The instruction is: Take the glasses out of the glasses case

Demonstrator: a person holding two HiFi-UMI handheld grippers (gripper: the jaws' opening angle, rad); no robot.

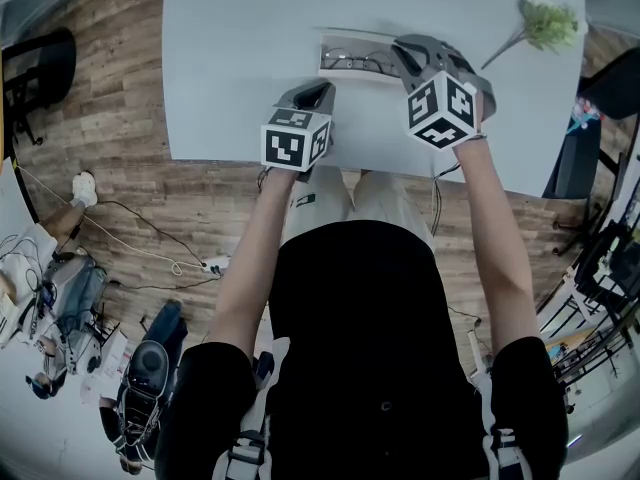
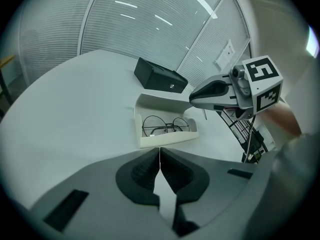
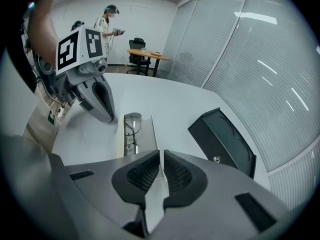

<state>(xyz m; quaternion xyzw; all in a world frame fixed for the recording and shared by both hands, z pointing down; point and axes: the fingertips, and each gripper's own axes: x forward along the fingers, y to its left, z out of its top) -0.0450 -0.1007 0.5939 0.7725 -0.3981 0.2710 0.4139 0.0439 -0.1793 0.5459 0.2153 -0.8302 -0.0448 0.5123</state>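
Note:
The white glasses case [image 1: 352, 60] lies open on the pale table [image 1: 230, 58], its lid [image 2: 162, 100] standing up at the back. Round thin-rimmed glasses [image 2: 165, 125] rest in its tray [image 3: 131, 134]. My right gripper [image 3: 161, 156] sits at the case's right end [image 1: 405, 50], and its jaws are nearly together on the lid's edge [image 3: 152, 126]. My left gripper [image 2: 160, 150] hovers just in front of the case [image 1: 318, 90], shut with nothing in it.
A black box [image 2: 159, 78] stands on the table behind the case [image 3: 222, 139]. A green and white flower sprig [image 1: 548, 18] lies at the far right. The table's near edge [image 1: 250, 158] runs under my hands. A person [image 3: 107, 21] stands by a far desk.

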